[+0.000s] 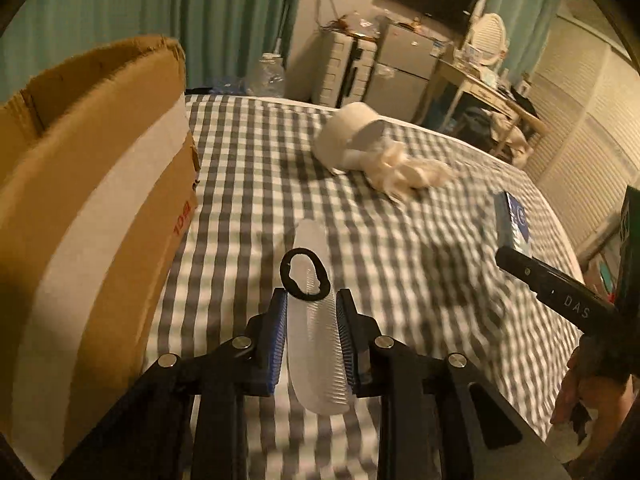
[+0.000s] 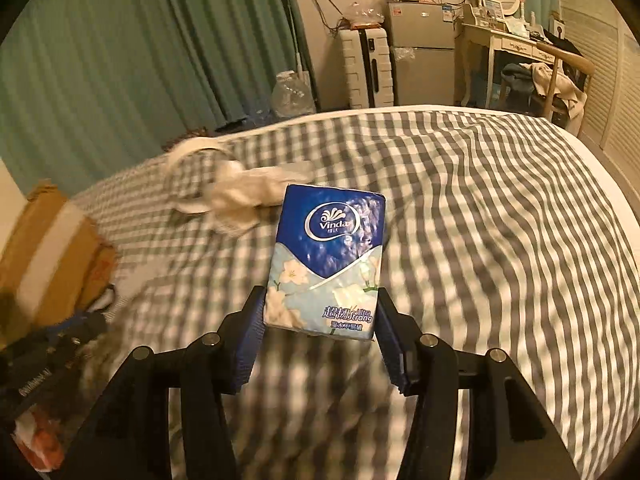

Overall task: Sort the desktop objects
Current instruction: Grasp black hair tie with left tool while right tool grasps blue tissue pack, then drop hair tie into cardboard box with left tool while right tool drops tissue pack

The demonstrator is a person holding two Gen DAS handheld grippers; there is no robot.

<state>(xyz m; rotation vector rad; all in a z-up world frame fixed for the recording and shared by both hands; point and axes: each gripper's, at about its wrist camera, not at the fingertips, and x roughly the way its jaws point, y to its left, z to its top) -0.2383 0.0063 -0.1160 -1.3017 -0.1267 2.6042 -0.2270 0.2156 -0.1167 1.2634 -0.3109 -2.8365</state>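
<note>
My left gripper (image 1: 311,302) is shut on a clear plastic comb (image 1: 316,344) with a black hair tie (image 1: 305,276) looped over its far end, held above the checkered bed. My right gripper (image 2: 320,300) is shut on a blue Vinda tissue pack (image 2: 328,260), also above the bed; the pack (image 1: 514,222) and the right gripper's finger (image 1: 548,284) show at the right of the left wrist view. A white headband with crumpled white cloth (image 1: 368,152) lies on the bed beyond; it also shows in the right wrist view (image 2: 228,196).
An open cardboard box (image 1: 88,200) stands on the bed's left side, close to my left gripper; it appears at far left in the right wrist view (image 2: 52,248). The grey-white checkered sheet (image 2: 500,220) covers the bed. A fridge, suitcase and dressing table stand behind.
</note>
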